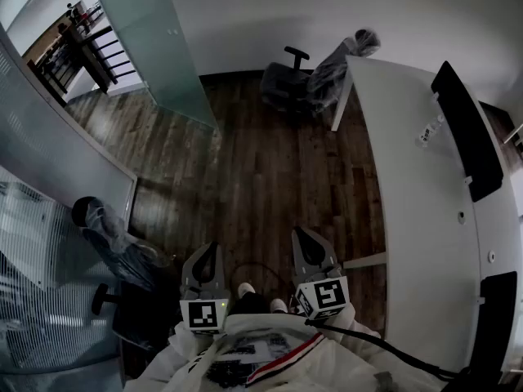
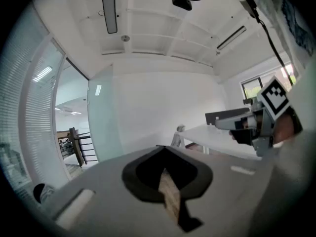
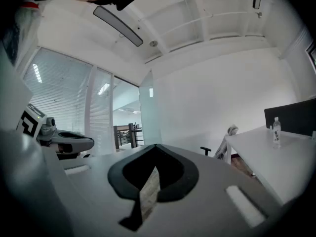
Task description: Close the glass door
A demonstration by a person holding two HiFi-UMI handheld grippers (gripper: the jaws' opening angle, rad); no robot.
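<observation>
Gripping state: the left gripper [image 2: 163, 151] and the right gripper [image 3: 155, 147] both have their jaws drawn together on nothing; only a sliver of floor shows through each.
Gripper placement: both sit side by side close in front of the person's body, pointing roughly level across the wooden floor [image 1: 253, 170] toward the far wall.
Step in hand: the approach, as I judge it; neither gripper touches the door, and the closing push is not yet begun.
Door location: the glass door [image 1: 151, 39] stands well apart from both grippers, ahead and to the person's left.
Door look: a tall, frosted, pale-green panel, swung into the room at an angle to the glass partition [image 1: 57, 153].
Doorway: to the left of the panel, it gives onto a corridor with a dark railing [image 1: 82, 51].
Handle: too far off to make out; it may sit on the panel's free edge.
Next move: crossing the floor, setting one gripper against the panel near its free edge, and pushing it round toward the doorway. Closed jaws should serve for a push; a handle grip would need them parted.
Off the path: a white desk [image 1: 417, 178] at right and a plastic-wrapped chair [image 1: 315, 76] by the far wall.
</observation>
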